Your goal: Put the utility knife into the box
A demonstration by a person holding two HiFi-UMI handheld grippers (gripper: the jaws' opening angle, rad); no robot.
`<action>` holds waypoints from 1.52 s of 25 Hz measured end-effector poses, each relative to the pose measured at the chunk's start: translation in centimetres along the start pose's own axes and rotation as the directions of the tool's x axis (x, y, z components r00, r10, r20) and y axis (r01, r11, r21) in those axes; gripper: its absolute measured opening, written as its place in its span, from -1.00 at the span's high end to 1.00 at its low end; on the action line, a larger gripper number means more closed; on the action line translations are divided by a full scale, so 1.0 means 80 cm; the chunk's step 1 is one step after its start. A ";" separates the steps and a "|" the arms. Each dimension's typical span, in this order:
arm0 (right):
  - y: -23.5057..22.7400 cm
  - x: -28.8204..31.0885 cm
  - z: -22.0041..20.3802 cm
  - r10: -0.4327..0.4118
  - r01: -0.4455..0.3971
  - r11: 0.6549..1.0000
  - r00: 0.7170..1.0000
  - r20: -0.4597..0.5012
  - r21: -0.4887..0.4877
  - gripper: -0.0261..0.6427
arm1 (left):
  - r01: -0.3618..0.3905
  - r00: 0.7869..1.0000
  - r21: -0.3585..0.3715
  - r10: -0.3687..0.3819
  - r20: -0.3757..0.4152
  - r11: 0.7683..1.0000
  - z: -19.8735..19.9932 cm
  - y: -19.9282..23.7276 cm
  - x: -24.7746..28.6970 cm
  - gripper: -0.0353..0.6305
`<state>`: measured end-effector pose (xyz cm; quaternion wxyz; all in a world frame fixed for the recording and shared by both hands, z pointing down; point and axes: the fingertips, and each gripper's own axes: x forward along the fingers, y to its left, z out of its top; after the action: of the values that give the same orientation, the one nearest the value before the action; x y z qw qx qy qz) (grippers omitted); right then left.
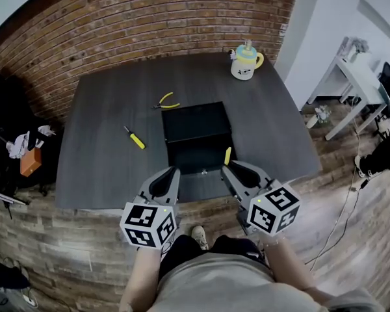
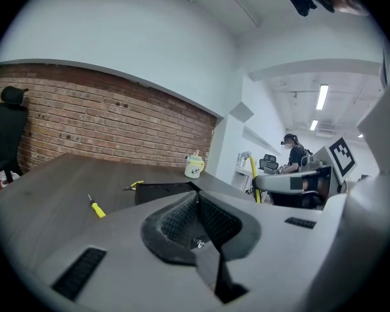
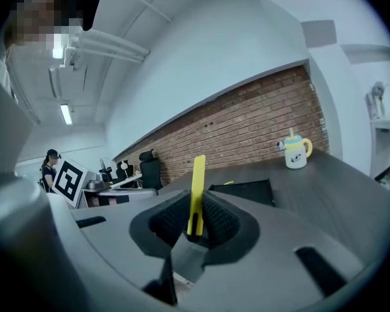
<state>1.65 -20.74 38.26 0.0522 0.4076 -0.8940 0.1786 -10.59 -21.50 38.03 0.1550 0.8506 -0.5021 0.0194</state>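
A yellow utility knife (image 1: 227,155) stands upright between the pads of my right gripper (image 1: 226,166), which is shut on it just above the near edge of the black box (image 1: 196,135). In the right gripper view the knife (image 3: 197,190) sticks up out of the gripper (image 3: 195,223), with the box (image 3: 244,192) ahead of it. My left gripper (image 1: 175,170) hovers beside the box's near left corner, shut on nothing; its pads (image 2: 182,216) meet. The box (image 2: 162,192) lies ahead of it.
On the dark table (image 1: 97,168) a yellow-handled screwdriver (image 1: 134,138) lies left of the box and yellow pliers (image 1: 167,101) lie behind it. A mug with a lid (image 1: 245,62) stands at the far right corner. A brick wall runs behind the table.
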 end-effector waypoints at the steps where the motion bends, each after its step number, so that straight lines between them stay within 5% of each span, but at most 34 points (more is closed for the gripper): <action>1: 0.000 0.003 -0.003 -0.006 0.006 1.000 1.000 -0.011 0.004 0.73 | 0.006 1.000 -0.003 -0.006 -0.006 1.000 -0.001 0.003 0.003 0.82; 15: -0.026 0.033 -0.001 0.012 -0.012 1.000 0.997 -0.078 -0.001 0.73 | 0.004 0.998 -0.071 -0.009 -0.061 0.997 -0.028 0.022 0.038 0.82; 22: -0.038 0.068 0.002 0.078 -0.083 0.996 0.987 -0.137 -0.033 0.73 | -0.073 0.996 -0.100 0.068 -0.055 0.992 -0.024 0.046 0.050 0.82; 32: -0.069 0.102 0.008 0.133 -0.170 0.976 0.959 -0.249 -0.133 0.73 | -0.170 0.984 -0.172 0.158 -0.077 0.970 -0.044 0.066 0.054 0.82; 38: -0.078 0.117 -0.010 0.165 -0.256 0.945 0.912 -0.375 -0.205 0.73 | -0.201 0.978 -0.174 0.187 -0.097 0.964 -0.051 0.072 0.056 0.82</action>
<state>0.10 -30.89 42.96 0.2430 0.2594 -0.9242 0.1393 -12.81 -26.76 44.15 0.2495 0.7781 -0.5761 0.0222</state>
